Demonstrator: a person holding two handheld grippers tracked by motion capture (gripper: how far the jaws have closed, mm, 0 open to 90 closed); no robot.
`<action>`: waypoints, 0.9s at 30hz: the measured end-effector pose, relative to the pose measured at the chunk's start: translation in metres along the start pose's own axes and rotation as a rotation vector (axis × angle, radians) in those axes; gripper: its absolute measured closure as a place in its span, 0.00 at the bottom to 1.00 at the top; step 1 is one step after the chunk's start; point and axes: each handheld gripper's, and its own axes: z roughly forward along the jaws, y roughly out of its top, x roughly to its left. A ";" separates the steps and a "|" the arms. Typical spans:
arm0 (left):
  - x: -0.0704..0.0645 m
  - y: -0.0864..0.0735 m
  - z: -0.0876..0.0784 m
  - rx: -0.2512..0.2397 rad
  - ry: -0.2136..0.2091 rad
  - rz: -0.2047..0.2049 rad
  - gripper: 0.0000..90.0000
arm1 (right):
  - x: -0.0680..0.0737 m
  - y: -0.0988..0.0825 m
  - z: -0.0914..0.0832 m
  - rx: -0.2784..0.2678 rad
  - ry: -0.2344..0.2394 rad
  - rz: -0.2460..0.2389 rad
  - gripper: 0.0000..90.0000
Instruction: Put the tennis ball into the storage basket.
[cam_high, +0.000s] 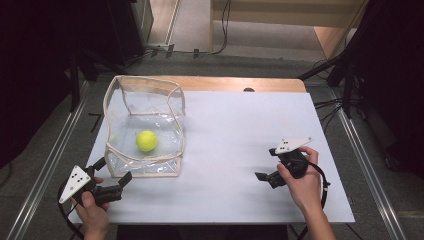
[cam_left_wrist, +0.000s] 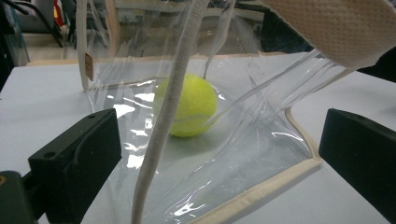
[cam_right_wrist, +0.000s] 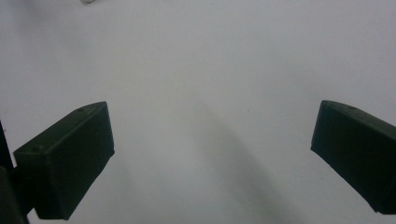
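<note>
Left gripper (cam_high: 114, 172): held low at the near left corner of the table, jaws spread wide and holding nothing; in the left gripper view they flank the bag's near corner.
Right gripper (cam_high: 266, 177): over bare table near the right side, jaws wide apart and empty, pointing toward the left.
Clear bag (cam_high: 144, 125): just ahead of the left gripper, standing open, beige-trimmed rim sagging, well apart from the right gripper.
Tennis ball (cam_high: 147, 140): yellow-green, resting on the bag's floor, just beyond the left jaws, seen through the plastic (cam_left_wrist: 192, 106).
Table (cam_high: 240, 135): white sheet over a wooden top that shows along the far edge.
Room: grey floor, metal rails beside the table, cables and dark stands beyond it.
</note>
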 end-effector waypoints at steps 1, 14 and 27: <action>0.000 0.000 0.000 0.000 0.000 0.000 0.00 | -0.001 -0.002 -0.001 -0.006 -0.003 0.001 0.00; -0.001 0.000 -0.001 0.002 -0.003 0.011 0.00 | -0.007 -0.027 -0.011 -0.058 -0.031 0.040 0.00; -0.002 -0.001 -0.002 0.001 -0.006 0.015 0.00 | -0.020 -0.052 -0.022 -0.121 -0.064 0.101 0.00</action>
